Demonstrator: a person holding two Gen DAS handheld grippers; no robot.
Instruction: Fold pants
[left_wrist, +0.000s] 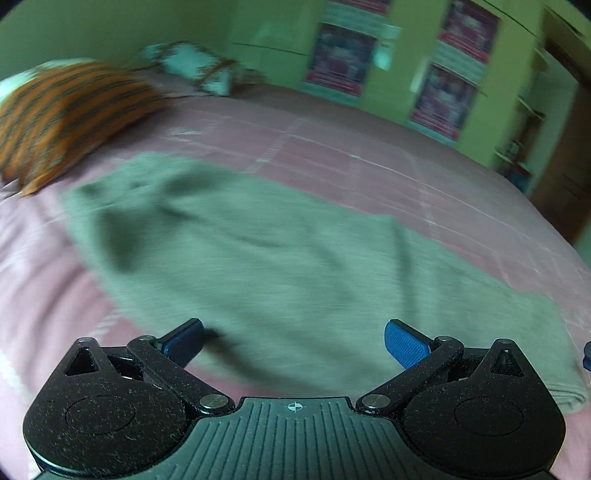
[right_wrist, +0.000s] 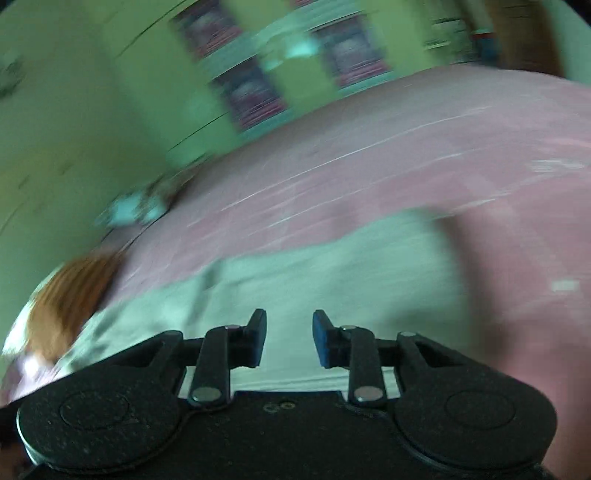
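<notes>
Grey-green pants (left_wrist: 280, 258) lie spread flat on a pink bed sheet (left_wrist: 369, 155), running from near a pillow at the upper left to the lower right. My left gripper (left_wrist: 293, 343) is wide open and empty, just above the near edge of the pants. In the right wrist view the pants (right_wrist: 332, 280) look pale and blurred under my right gripper (right_wrist: 289, 338), which is open and empty, its blue pads (right_wrist: 321, 339) apart above the cloth.
An orange striped pillow (left_wrist: 70, 118) and a white patterned pillow (left_wrist: 199, 68) lie at the head of the bed. A green wall with cupboards and posters (left_wrist: 340, 59) stands behind. The orange pillow also shows in the right wrist view (right_wrist: 70, 295).
</notes>
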